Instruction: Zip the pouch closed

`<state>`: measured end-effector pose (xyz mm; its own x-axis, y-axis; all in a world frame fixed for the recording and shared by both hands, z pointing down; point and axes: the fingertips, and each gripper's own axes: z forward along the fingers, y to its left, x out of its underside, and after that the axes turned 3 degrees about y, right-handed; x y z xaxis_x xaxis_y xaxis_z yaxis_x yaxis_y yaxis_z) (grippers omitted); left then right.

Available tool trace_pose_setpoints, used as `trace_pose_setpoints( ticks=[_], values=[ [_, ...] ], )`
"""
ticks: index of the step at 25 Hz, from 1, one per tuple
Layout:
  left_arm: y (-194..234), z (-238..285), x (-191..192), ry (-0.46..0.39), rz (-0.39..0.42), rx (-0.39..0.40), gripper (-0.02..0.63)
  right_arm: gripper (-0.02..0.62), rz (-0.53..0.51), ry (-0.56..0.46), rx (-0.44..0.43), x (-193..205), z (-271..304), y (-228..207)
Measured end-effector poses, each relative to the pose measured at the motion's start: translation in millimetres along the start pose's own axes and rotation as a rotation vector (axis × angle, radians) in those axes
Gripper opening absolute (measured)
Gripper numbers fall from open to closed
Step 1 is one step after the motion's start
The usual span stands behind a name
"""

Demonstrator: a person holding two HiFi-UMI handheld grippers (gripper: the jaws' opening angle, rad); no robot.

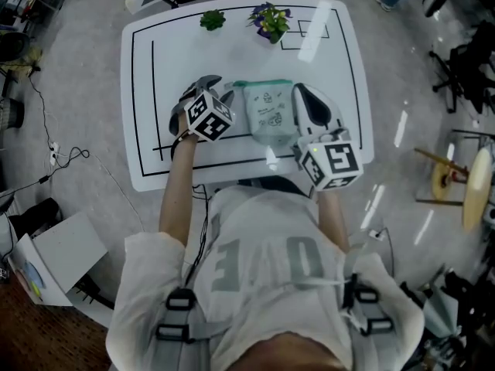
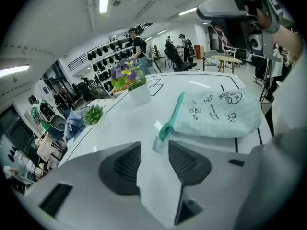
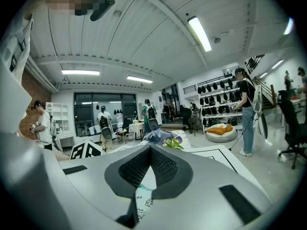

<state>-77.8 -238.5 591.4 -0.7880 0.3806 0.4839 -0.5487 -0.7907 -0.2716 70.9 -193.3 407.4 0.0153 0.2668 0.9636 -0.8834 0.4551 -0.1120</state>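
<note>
A pale mint pouch (image 1: 269, 114) printed with small drawings lies flat on the white table (image 1: 155, 68); its green zipper edge (image 1: 263, 83) faces away from me. In the left gripper view the pouch (image 2: 216, 114) is ahead to the right, and its zipper edge (image 2: 172, 116) runs down to a small clear pull tab (image 2: 157, 145). My left gripper (image 2: 154, 146) (image 1: 219, 91) is open at the pouch's left end, with the tab in the gap between its fingertips and not pinched. At the pouch's right end my right gripper (image 1: 298, 93) (image 3: 150, 152) is shut on pouch fabric (image 3: 143, 193).
At the table's far side stand a small green succulent (image 1: 213, 19) (image 2: 93, 113) and a pot of purple flowers (image 1: 271, 22) (image 2: 127, 78). Black lines mark the tabletop. People, racks and chairs fill the room beyond. Cables and boxes lie on the floor to the left.
</note>
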Motion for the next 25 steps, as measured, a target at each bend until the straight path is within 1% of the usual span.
trace_pose_setpoints(
  ticks=[2, 6, 8, 10, 12, 16, 19, 23, 25],
  values=[
    [0, 7, 4, 0.019, -0.005, 0.004, 0.156, 0.006, 0.003, 0.006, 0.008, 3, -1, -3],
    [-5, 19, 9, 0.040, -0.025, 0.039, 0.152, 0.008, 0.009, 0.016, 0.021, 6, -3, -9],
    [-8, 23, 7, 0.034, -0.042, 0.058, 0.136, 0.008, 0.009, 0.021, 0.023, 7, -3, -10],
    [-9, 25, 3, 0.018, -0.055, 0.063, 0.105, 0.008, 0.008, 0.025, 0.024, 8, -1, -11],
    [-9, 25, 0, 0.004, -0.062, 0.056, 0.044, 0.008, 0.007, 0.029, 0.023, 9, 0, -10],
    [-9, 24, -3, -0.015, -0.068, 0.041, 0.026, 0.006, 0.005, 0.034, 0.022, 10, 1, -10],
    [-3, 18, -10, -0.045, -0.063, 0.013, 0.023, 0.008, 0.003, 0.036, 0.021, 9, 2, -8],
    [14, -2, -28, -0.118, -0.016, -0.089, 0.020, 0.007, 0.000, 0.035, 0.018, 8, 2, -7],
    [23, -15, -40, -0.166, -0.015, -0.134, 0.020, 0.007, -0.003, 0.029, 0.016, 6, 1, -6]
  ],
)
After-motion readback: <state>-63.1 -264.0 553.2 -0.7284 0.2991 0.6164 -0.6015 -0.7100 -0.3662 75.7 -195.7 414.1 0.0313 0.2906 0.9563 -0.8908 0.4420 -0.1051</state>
